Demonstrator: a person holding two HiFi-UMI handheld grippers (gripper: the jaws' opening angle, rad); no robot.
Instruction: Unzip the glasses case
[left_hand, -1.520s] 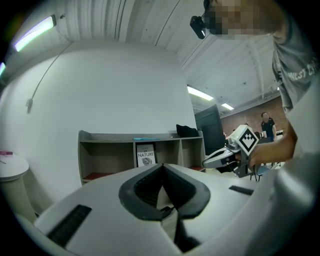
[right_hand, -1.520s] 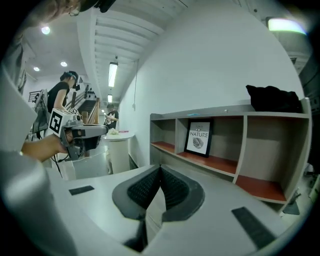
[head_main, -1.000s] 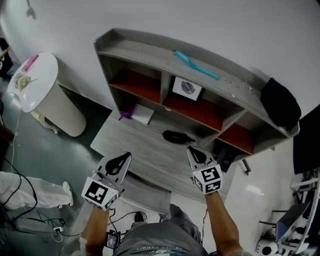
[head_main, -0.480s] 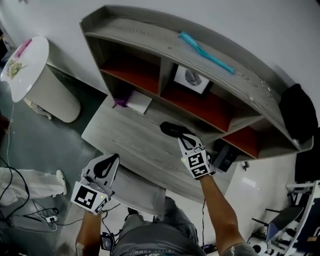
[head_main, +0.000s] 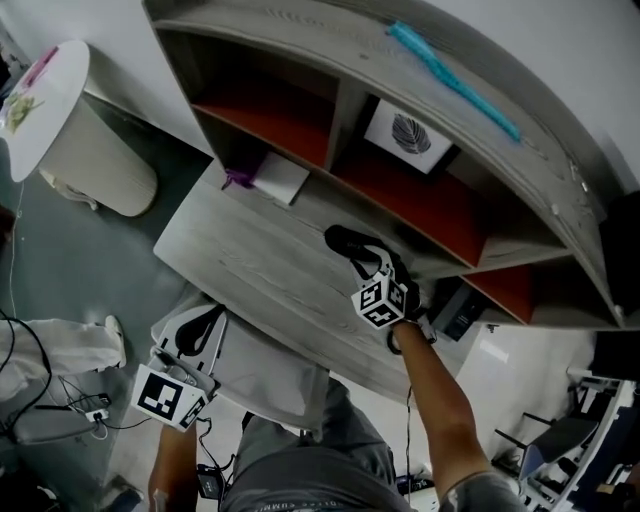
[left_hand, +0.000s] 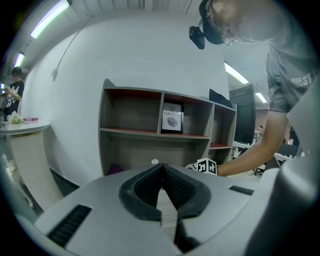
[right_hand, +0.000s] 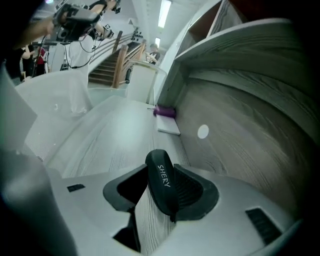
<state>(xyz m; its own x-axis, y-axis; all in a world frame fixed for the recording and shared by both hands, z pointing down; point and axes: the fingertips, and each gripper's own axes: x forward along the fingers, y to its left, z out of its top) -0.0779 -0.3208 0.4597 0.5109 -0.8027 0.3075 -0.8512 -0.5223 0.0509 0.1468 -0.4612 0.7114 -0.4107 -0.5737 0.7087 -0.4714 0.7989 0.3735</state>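
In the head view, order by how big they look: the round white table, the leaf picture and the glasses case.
Largest: round white table. Then the leaf picture. Smallest: glasses case, partly covered, so less sure.

Desk (head_main: 240, 265) with shelves (head_main: 300, 35).
We note a leaf picture (head_main: 410, 135) in the middle compartment, a white pad (head_main: 278, 180) by the desk's back edge.
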